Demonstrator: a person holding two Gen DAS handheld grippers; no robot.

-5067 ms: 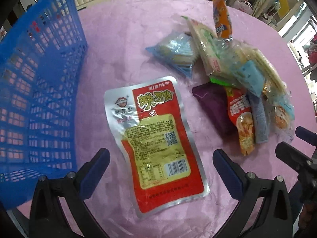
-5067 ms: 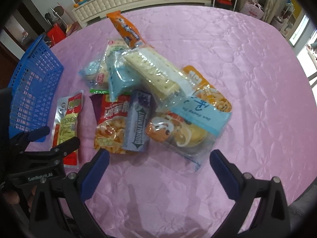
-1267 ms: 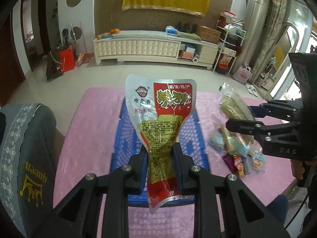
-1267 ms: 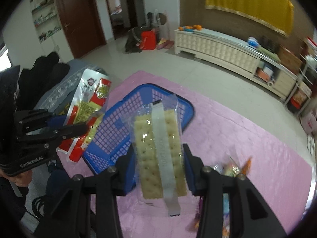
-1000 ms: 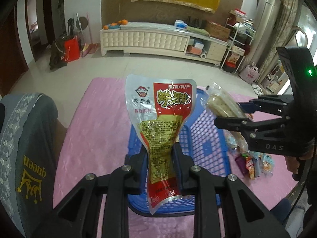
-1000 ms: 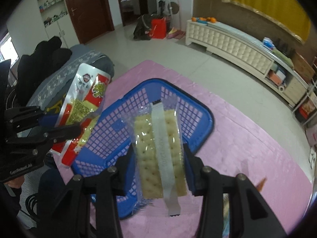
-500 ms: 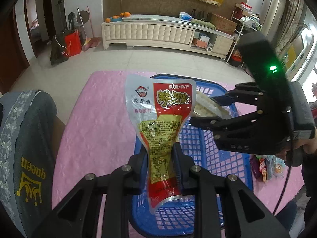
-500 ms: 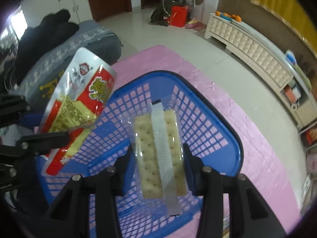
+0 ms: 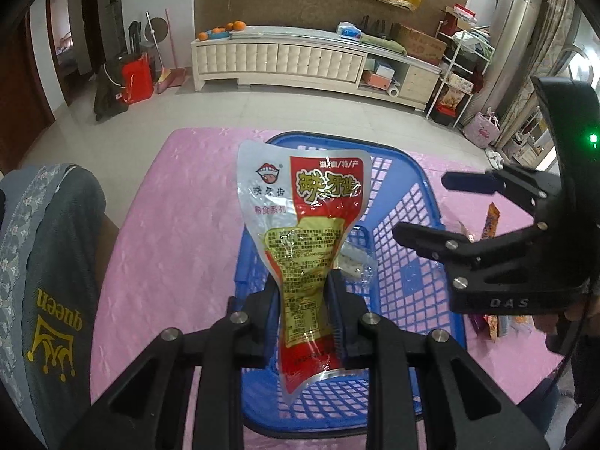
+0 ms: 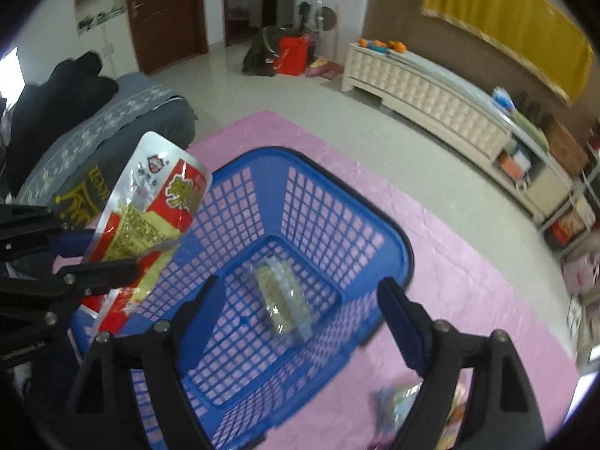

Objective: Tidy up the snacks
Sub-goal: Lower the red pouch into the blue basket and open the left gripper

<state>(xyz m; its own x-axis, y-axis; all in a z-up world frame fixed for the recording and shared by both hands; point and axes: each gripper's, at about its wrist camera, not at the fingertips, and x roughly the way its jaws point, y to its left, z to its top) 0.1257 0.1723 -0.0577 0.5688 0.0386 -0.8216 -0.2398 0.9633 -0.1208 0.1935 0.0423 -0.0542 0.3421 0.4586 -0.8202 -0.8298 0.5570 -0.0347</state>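
While the right gripper (image 10: 300,322), just opened, hangs empty above the cracker pack (image 10: 283,302) in the basket (image 10: 393,240), left gripper (image 9: 303,300) clenches the light, floppy, slick pouch (image 9: 307,236) near its bottom.

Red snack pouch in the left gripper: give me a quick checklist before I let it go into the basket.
1. Left gripper shut on the red pouch: ok.
2. Pouch over the blue basket: ok, its lower end hangs above the near rim.
3. Right gripper empty: ok, its jaws have just been opening and nothing sits between them.
4. Cracker pack inside the basket: ok, though too blurred to tell whether it has settled.
5. Right gripper out of the drop path: not ok, it hangs over the basket.
6. Floor space for the pouch beside the crackers: ok.
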